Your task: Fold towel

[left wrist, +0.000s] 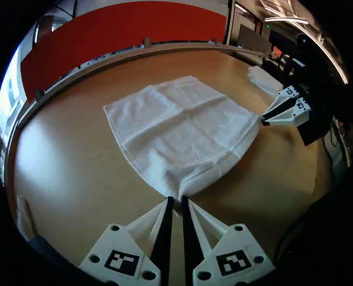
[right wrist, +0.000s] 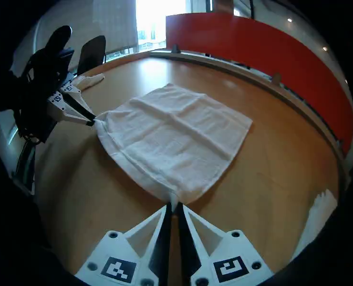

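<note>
A white towel [left wrist: 183, 126] lies spread on the wooden table [left wrist: 71, 157], creased from earlier folds. At the bottom of the left gripper view, my left gripper [left wrist: 175, 198] is shut on the towel's near corner. The right gripper [left wrist: 262, 120] pinches another corner at the towel's right side. In the right gripper view the towel [right wrist: 174, 136] stretches ahead, with my right gripper [right wrist: 174, 206] shut on its near corner. The left gripper [right wrist: 91, 123] holds the corner at the left. Both held corners rise slightly off the table.
A stack of white cloths [left wrist: 264, 78] sits near the table's far right edge. Another white cloth [right wrist: 319, 212] lies by the right gripper's side. A red partition [left wrist: 124, 31] borders the back of the table. Dark chairs [right wrist: 57, 52] stand beyond the table edge.
</note>
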